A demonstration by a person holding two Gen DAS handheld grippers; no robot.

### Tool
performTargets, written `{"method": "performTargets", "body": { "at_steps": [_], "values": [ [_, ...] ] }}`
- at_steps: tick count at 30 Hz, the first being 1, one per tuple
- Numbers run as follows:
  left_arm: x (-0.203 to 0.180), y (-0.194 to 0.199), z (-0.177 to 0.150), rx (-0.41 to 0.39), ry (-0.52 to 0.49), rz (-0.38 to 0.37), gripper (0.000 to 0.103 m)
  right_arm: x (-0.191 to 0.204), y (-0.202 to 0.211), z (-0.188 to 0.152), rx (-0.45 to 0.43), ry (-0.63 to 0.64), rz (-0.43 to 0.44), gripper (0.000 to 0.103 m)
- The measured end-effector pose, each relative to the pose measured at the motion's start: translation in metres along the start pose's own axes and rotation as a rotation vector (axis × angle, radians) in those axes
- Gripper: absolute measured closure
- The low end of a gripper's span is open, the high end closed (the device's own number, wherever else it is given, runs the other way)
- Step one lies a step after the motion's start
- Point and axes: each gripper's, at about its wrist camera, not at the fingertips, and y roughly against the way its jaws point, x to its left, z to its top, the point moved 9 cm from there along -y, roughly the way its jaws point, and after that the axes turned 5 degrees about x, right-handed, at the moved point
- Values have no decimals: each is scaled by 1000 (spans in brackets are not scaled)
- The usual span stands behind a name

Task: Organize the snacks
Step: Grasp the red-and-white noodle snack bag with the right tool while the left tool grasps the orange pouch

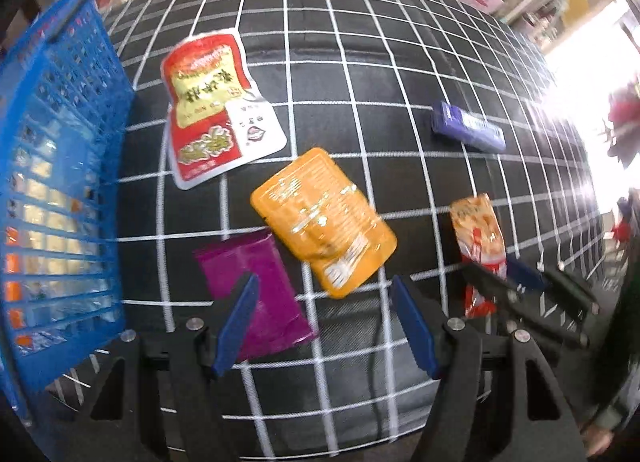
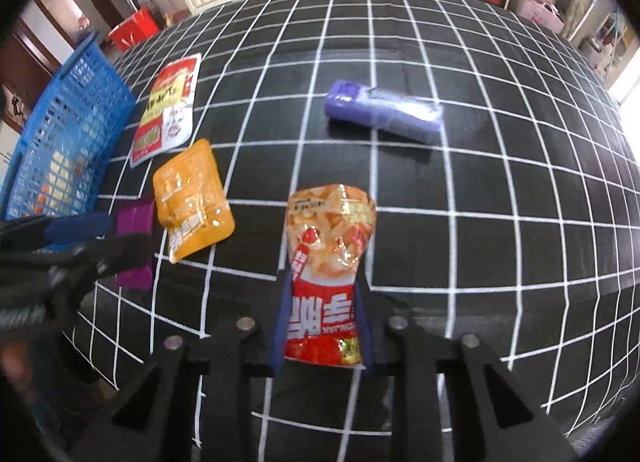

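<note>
Right gripper (image 2: 322,314) grips chip bag (image 2: 330,246); left gripper (image 1: 324,302) spread

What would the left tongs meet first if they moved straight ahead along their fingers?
Probably the orange packet, lying just ahead between the open left tongs. The purple packet sits under one finger; depth is unclear.

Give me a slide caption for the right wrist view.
Right gripper clamps a red snack bag above the gridded tablecloth.

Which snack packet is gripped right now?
The red-and-orange chip packet, clamped between the right gripper fingers; the other packets lie loose on the cloth.
</note>
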Motion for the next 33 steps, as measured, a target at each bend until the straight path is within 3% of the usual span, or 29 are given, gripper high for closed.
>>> {"method": "performTargets", "body": {
  "at_steps": [4, 8, 14, 17, 19, 21, 23, 24, 25, 26, 33],
  "values": [
    [-8, -19, 11, 46, 68, -49, 37, -12, 9, 3, -14, -16, 23, 70],
    [-11, -36, 19, 70, 97, -16, 37, -14, 12, 4, -24, -16, 37, 70],
    [-27, -45, 30, 59, 41, 77, 36, -13, 10, 8, -34, -28, 63, 70],
    [-45, -48, 29, 54, -38, 100, 36, -18, 10, 9, -35, -46, 74, 70],
    [-55, -50, 28, 55, -94, 155, 36, -22, 10, 9, -36, -58, 77, 70],
    [-61, -50, 31, 41, -101, 155, 37, -24, 8, 9, -35, -66, 78, 70],
    [-63, -49, 35, 26, -97, 153, 42, -27, 7, 9, -31, -72, 78, 70],
    [-64, -48, 34, 12, -96, 152, 52, -27, 5, 9, -31, -74, 78, 70],
    [-65, -45, 35, -4, -102, 147, 70, -27, 5, 9, -31, -77, 79, 70],
    [-66, -44, 37, -9, -109, 144, 75, -26, 4, 9, -30, -79, 84, 70],
    [-74, -42, 35, -28, -135, 105, 86, -22, 3, 10, -27, -84, 91, 70]
  ]
}}
